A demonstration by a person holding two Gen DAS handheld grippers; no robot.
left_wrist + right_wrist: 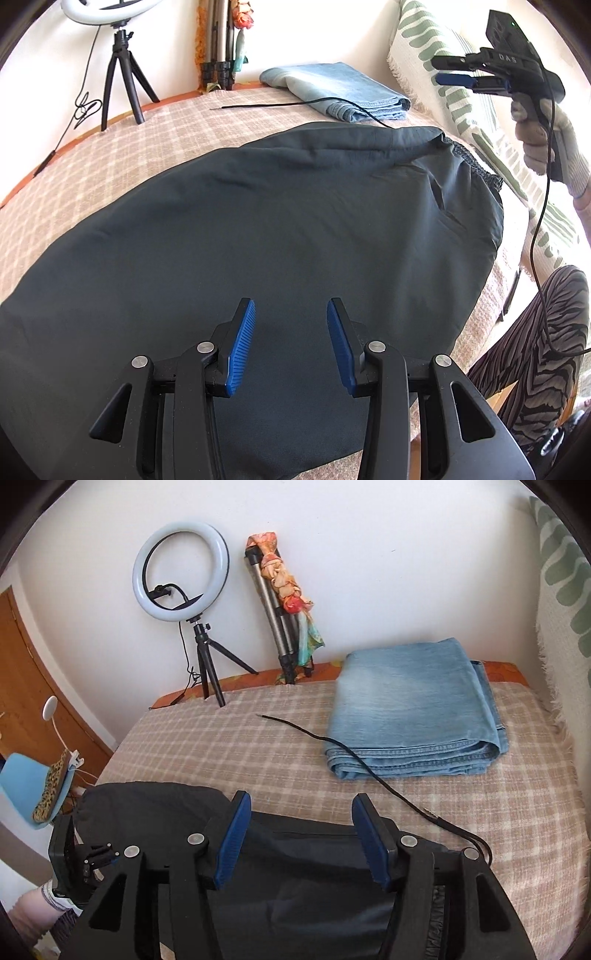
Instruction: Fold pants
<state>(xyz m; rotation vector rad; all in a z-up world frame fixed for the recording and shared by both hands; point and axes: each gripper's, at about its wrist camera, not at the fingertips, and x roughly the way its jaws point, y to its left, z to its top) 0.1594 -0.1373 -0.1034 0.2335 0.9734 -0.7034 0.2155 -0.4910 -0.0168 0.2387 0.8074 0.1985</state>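
Bright, even daylight; soft shadows. Sharp focus centrally. Strong fisheye bending, dark vignette at corners. Far wall (369,572) slightly washed out.

Bare checked blanket (229,746) btwn dark pants (258,229) & far wall = free room. Obstacles: folded jeans (413,709) far right w/ black cord (332,740) across; 2 tripods (208,664) far edge.

Only readable text: "DAS" in pale letters on right claw (456,72) housing.

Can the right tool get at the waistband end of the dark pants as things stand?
Probably yes: the right tool is open, holds nothing and hangs above the waistband of the dark pants, with nothing in between.
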